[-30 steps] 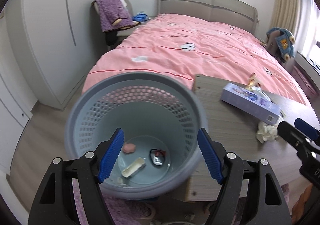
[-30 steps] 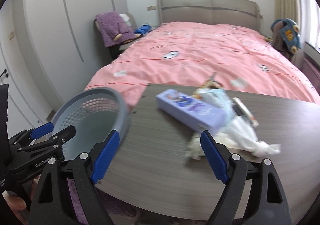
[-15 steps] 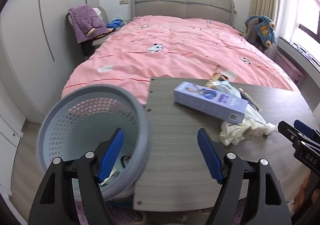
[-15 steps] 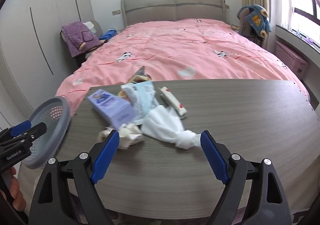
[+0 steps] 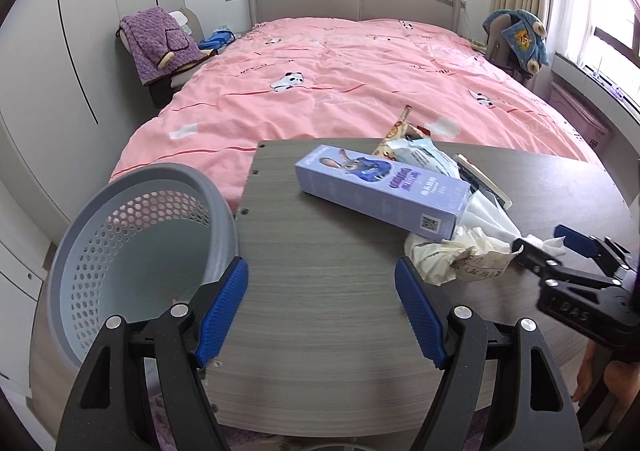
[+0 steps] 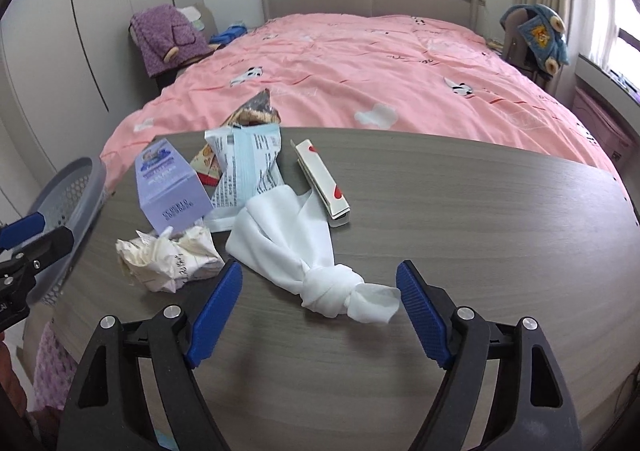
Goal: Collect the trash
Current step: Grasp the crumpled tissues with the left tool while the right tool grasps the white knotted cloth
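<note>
The round grey plastic basket with holes [image 5: 132,251] sits off the table's left edge, at about nine o'clock from the left gripper [image 5: 322,311], whose blue fingers are spread wide with nothing in them. On the grey wooden table [image 6: 480,219], the crumpled paper ball [image 6: 172,255] lies at about ten o'clock from the right gripper [image 6: 320,303], with the long purple cardboard box [image 6: 168,187] touching its far side. The knotted white cloth [image 6: 304,259] lies right at twelve o'clock, its knot between this gripper's wide-open, empty blue fingers.
</note>
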